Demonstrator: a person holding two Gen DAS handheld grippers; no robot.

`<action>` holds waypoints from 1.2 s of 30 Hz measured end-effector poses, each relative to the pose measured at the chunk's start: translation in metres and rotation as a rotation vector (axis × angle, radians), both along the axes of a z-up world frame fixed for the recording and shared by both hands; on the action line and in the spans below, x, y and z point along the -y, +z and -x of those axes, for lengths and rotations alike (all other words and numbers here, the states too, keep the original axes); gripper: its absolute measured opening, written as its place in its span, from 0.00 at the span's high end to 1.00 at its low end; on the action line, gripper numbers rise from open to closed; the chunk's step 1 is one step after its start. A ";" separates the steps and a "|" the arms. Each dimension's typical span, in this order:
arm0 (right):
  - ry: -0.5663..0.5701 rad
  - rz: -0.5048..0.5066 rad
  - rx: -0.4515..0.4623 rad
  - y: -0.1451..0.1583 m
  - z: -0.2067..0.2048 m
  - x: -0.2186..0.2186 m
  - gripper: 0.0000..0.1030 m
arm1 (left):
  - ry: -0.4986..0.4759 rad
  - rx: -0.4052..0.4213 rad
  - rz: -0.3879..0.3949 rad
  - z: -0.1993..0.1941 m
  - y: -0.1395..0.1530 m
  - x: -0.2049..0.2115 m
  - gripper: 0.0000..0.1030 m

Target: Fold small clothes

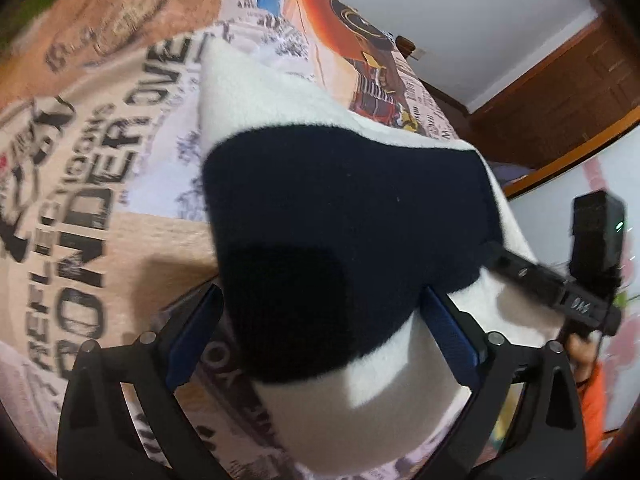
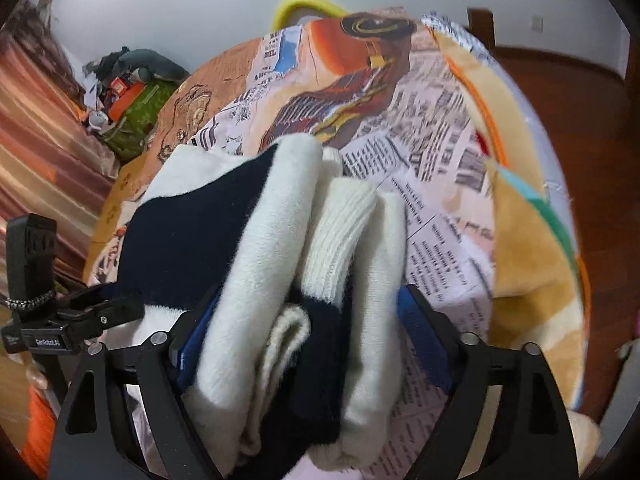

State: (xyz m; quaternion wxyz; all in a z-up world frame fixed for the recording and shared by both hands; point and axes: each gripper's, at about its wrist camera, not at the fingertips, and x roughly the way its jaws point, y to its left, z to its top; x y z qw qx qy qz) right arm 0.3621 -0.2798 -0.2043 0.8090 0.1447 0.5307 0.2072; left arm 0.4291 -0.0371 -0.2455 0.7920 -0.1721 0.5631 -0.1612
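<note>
Garment, cream fleece with navy patches and a ribbed cream cuff, bunched in several folds between both tools, lifted above the bed. Right view: right tool clamped on the thick folded bundle, blue pads pressed against cloth at 9 and 3 o'clock of the bundle; cuff sits toward 1 o'clock. Left view: same garment fills the centre, navy panel facing the camera, cream edge running to 11 o'clock; left tool grips the lower edge, fingers fairly far apart with cloth filling the gap. Right tool's body visible at 3 o'clock, touching the garment's right edge. Bed cover carries newspaper print and large dark lettering at 9 o'clock. White wall at 1 o'clock; wooden door at 2 o'clock.
</note>
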 end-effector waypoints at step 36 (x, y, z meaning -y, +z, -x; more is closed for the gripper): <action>0.207 -0.156 0.146 0.042 0.004 -0.222 0.61 | 0.208 0.113 -0.120 0.058 0.073 -0.225 0.36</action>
